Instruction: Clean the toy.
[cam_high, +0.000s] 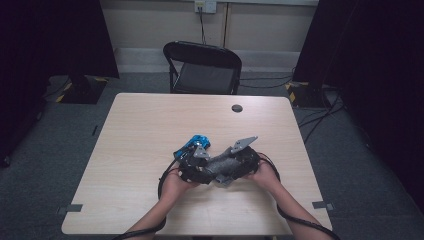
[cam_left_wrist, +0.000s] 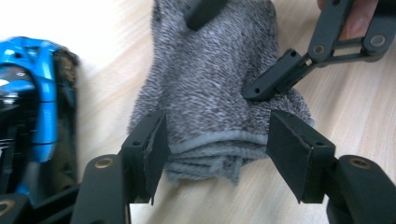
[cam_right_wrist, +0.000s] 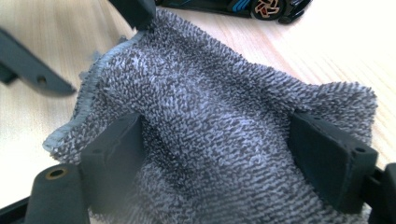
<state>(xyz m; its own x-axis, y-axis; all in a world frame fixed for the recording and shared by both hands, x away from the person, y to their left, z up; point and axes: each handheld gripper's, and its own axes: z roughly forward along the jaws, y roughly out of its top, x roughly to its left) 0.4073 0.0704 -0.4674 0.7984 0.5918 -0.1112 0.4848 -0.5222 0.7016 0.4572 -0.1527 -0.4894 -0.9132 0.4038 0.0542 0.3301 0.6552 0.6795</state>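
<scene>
Item: grey terry cloth (cam_high: 222, 167), bunched, lying on the desk (cam_high: 145, 125) at lower centre of the high view, between both hands.

Left claw (cam_left_wrist: 215, 154): half open, straddling the folded hem at the bottom centre of its own view; pads sit beside the cloth, apparently not pressing.

Right claw (cam_right_wrist: 217, 154): gathers the cloth between its pads across the lower half of its own view; it appears to pinch a thick fold.

Nearby: blue toy car (cam_high: 192, 144), just beside the cloth, toward the upper left of it.

Step, as judged: folding or gathering the cloth, left claw between grips.

Next move calls for: the left claw closing squarely on the hem, all layers caught, clear of the car.
</scene>
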